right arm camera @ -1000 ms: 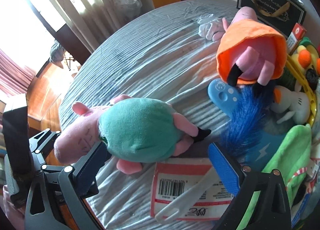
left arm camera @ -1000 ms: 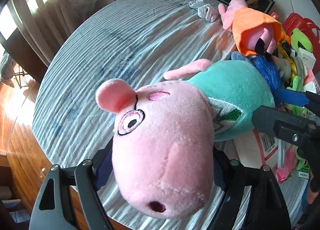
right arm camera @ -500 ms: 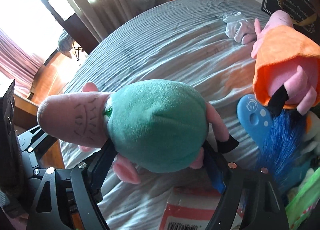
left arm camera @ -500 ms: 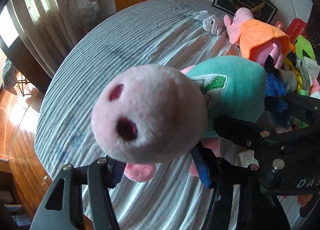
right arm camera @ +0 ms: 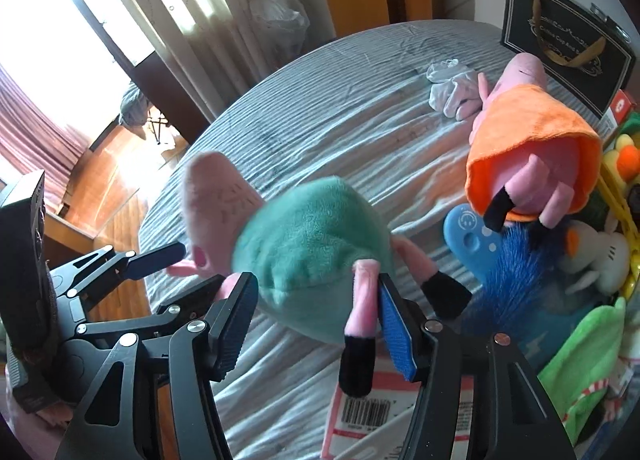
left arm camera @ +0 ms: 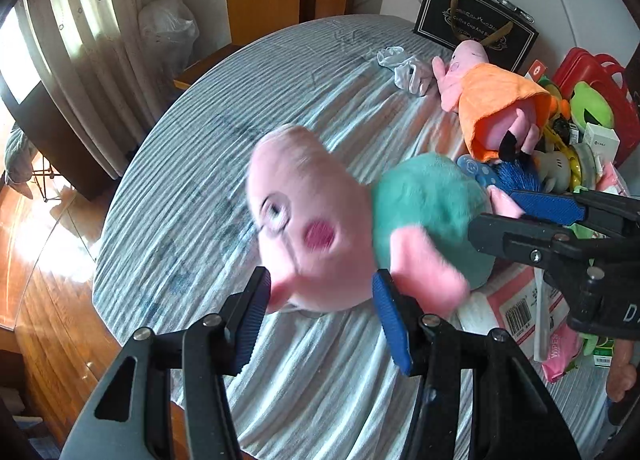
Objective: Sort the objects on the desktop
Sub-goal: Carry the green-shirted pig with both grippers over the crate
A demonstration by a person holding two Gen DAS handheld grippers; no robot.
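Left wrist view: the pig plush [left arm camera: 352, 227] is pink-headed with a teal body, a stitched eye and a rosy cheek patch, blurred and hanging clear of the striped grey cloth on the round tabletop [left arm camera: 208, 163]. The left claw [left arm camera: 320, 312] has its blue pads on either side of the lower head, pinching it at the ear and chin; its jaws closed in earlier in the last second and now stand about half spread on the soft head. The right claw [left arm camera: 532, 215] comes in from the right side, one blue pad against the plush's rear by a pink leg. Beyond lie a second pig plush in an orange dress [left arm camera: 500, 107], a crumpled pale cloth [left arm camera: 404, 69] and a black gift bag [left arm camera: 476, 25]. The tabletop's left and far parts are bare cloth; the right edge is crowded with toys and a red basket [left arm camera: 592, 71].

Right wrist view: the teal body [right arm camera: 312, 252] fills the middle, black-tipped legs dangling. The right claw [right arm camera: 316, 316] grips the lower body, a pink leg pressed against its right pad; its jaws have just been closing. The left claw [right arm camera: 160, 256] shows at the left by the head. A barcoded pink packet [right arm camera: 360, 412] lies below, a blue bristled brush [right arm camera: 492, 260] to the right. Open striped cloth runs toward the curtain side.
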